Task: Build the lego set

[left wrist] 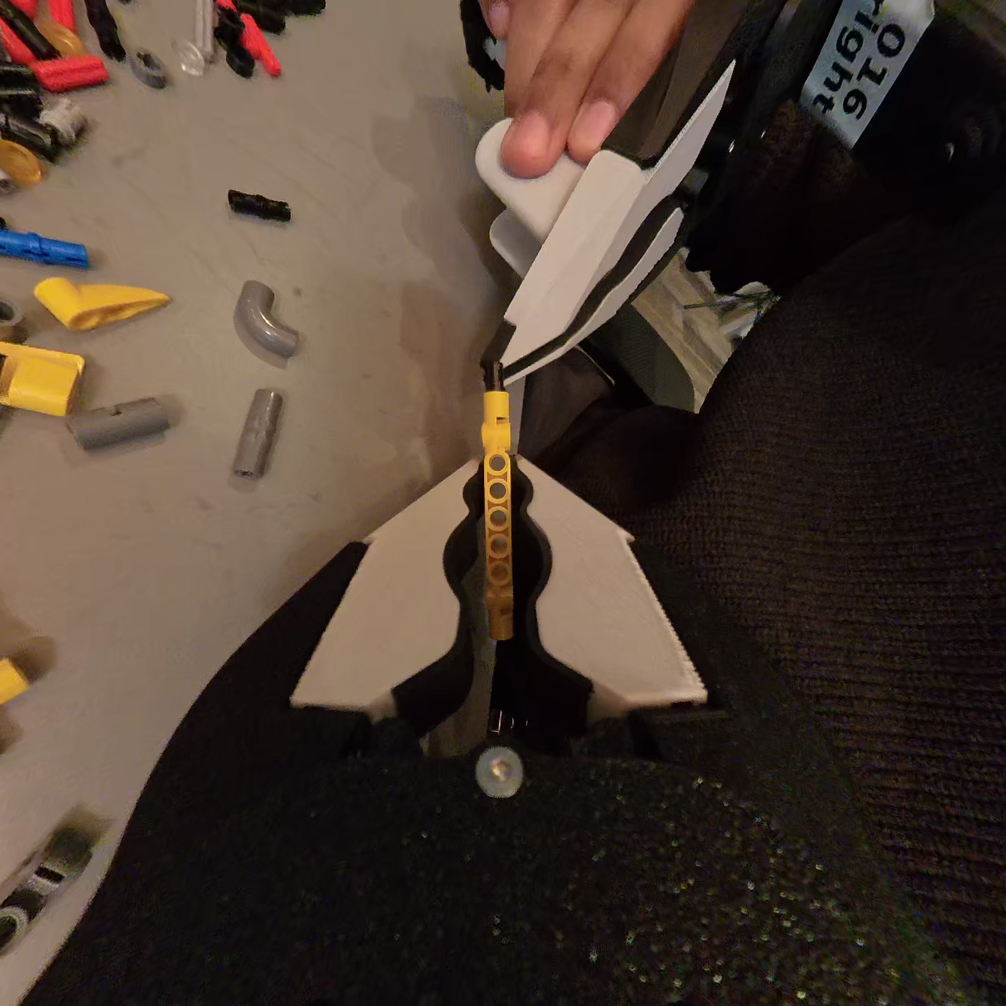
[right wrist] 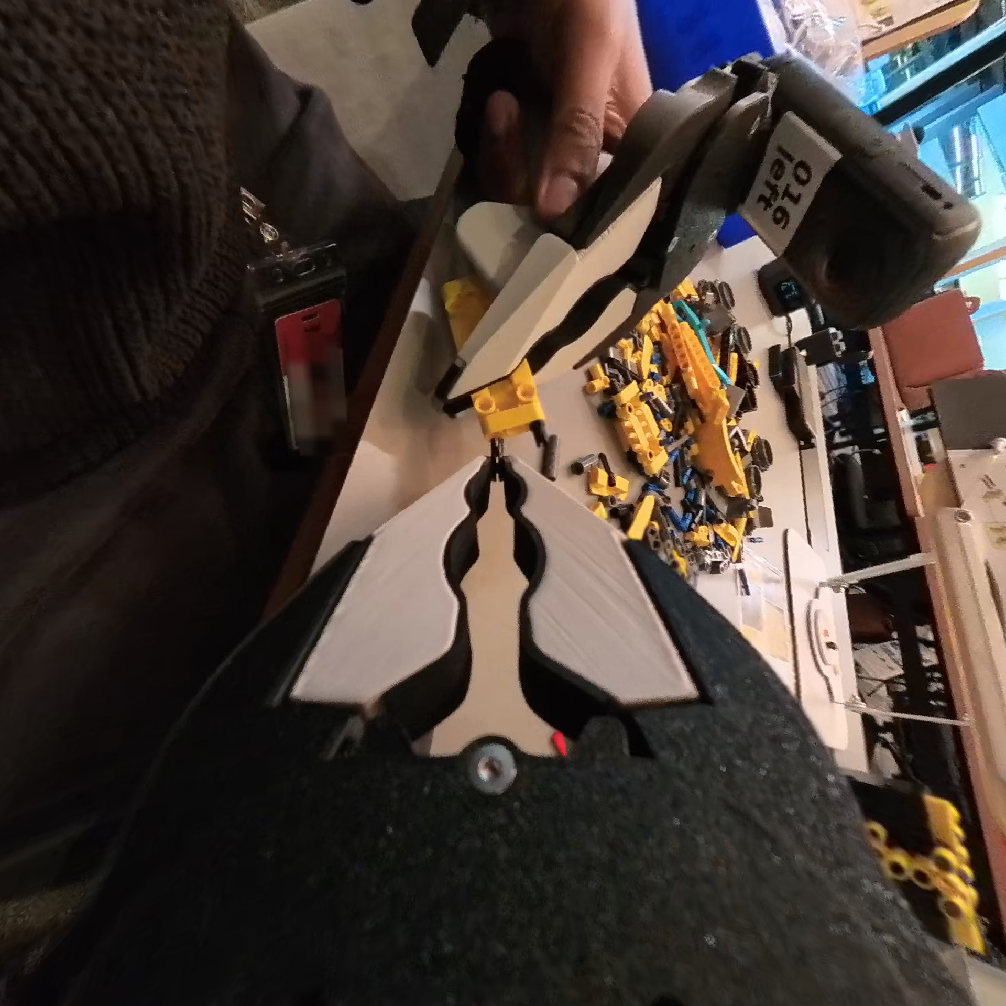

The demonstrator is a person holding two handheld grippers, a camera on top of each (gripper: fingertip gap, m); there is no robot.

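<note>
The left gripper (left wrist: 496, 479) is clamped on a yellow holed beam (left wrist: 497, 531), a flat plastic strip with a row of round holes that lies edge-on between the white, ridged fingers and their black wavy pads. A yellow connector (left wrist: 495, 418) sits on the beam's far end, and from it a small black pin (left wrist: 493, 373) sticks out. The right gripper (right wrist: 496, 472) pinches that pin at its very tips, with a narrow gap open farther back along the pads. Only the left wrist view shows the beam's holes and the loose pieces on the matte beige table (left wrist: 337, 163): a grey elbow tube (left wrist: 261, 320), a grey sleeve (left wrist: 258, 433), a yellow wedge panel (left wrist: 97, 302). Only the right wrist view shows the studded face of the yellow piece and, beyond it, a heap of yellow, black and blue parts (right wrist: 691, 419).
</note>
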